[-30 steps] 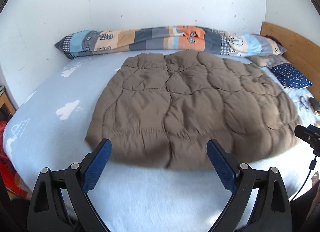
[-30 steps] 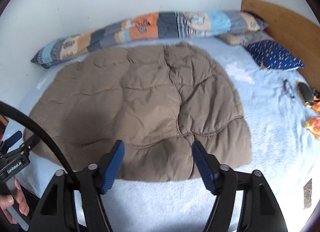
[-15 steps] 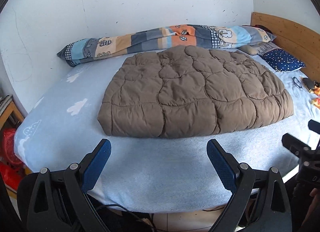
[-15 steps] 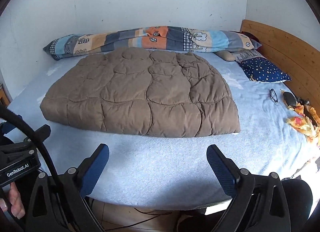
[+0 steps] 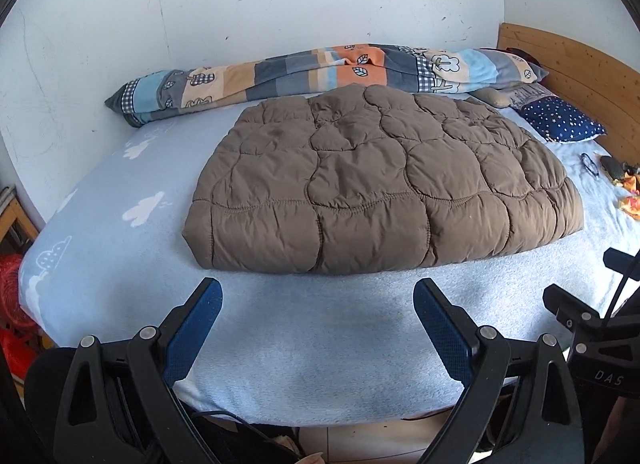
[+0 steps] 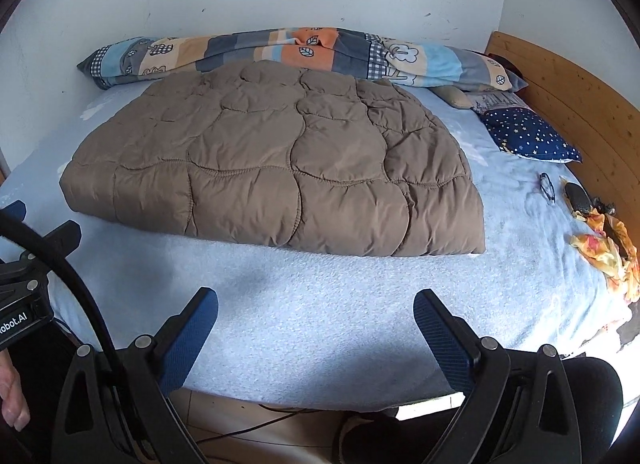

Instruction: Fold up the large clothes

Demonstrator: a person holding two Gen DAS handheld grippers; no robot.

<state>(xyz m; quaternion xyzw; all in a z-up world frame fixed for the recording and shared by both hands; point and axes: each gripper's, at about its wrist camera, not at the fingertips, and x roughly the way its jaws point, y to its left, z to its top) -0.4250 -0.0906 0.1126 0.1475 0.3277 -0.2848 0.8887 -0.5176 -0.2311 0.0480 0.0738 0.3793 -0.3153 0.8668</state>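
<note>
Both claws (image 5: 318, 300) (image 6: 316, 308) wide, clear of folded brown jacket (image 6: 276, 168).

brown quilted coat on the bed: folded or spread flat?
Folded. The coat shows a thick, rounded doubled edge along its near side, lying compact on the bed.

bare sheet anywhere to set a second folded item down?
Free: the strip of light blue sheet between the folded brown quilted jacket and the near bed edge, and the cloud-print patch beside it. Crowded: glasses and orange cloth by the headboard.
</note>
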